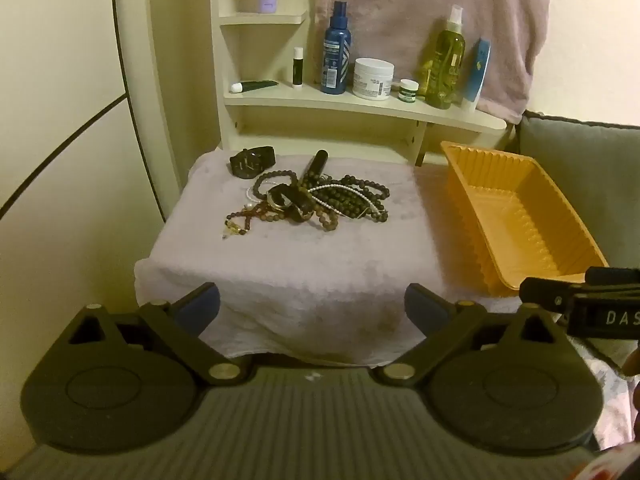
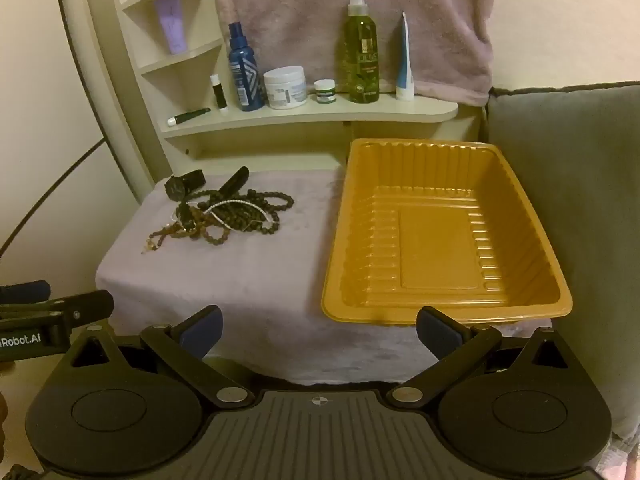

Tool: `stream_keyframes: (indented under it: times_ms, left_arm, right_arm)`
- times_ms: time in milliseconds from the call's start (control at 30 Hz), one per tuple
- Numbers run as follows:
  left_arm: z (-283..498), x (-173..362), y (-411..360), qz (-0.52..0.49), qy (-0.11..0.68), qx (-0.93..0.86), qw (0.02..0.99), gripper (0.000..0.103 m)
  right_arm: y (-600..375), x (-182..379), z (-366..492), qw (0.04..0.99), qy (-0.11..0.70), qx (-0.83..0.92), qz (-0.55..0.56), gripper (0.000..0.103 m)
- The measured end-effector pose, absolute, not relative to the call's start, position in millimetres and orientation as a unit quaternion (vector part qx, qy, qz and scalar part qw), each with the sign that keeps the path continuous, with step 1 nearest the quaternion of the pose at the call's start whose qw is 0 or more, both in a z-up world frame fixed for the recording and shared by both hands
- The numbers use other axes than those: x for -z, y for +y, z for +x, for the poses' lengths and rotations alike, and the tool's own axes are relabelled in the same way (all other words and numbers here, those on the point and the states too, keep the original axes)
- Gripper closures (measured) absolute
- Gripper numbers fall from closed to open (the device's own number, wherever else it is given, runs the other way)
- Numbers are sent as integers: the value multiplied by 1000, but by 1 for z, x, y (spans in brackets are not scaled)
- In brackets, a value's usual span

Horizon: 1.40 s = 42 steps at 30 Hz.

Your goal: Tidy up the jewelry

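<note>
A tangled heap of dark wooden bead strands, a white pearl string and bracelets (image 1: 308, 202) lies mid-towel: light, limp, likely to snag, best pinched at an outlying loop. A black wristwatch (image 1: 253, 162) touches it. The empty ribbed orange plastic tray (image 2: 440, 232) waits beside. Left gripper (image 1: 312, 304) and right gripper (image 2: 320, 330) hover agape, empty.

Both views are dim and tinted a warm yellow-green by indoor light. The picture is soft and grainy throughout, and labels on the bottles (image 2: 362, 46) stay unreadable. The light is even; shadows are faint, with a darker band under the shelf (image 1: 360, 106) and below the front fold of the towel (image 1: 304, 280). Fisheye bending curves the wall lines, and the corners fall to black. The tray (image 2: 444, 316) shows a weak sheen along its rim.
</note>
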<state>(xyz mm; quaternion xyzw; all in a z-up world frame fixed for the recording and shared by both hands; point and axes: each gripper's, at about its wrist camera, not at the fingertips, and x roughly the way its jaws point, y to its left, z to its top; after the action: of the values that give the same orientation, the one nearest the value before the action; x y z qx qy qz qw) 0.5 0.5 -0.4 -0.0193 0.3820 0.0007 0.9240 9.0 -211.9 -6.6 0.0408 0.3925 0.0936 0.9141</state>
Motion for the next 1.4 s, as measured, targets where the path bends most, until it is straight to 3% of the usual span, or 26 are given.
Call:
stream_keyframes:
  times_ms: [1400]
  left_arm:
    - [0, -4, 2, -41, 371, 10, 928, 6]
  right_arm:
    - [-212, 3, 10, 916, 390, -82, 36, 0]
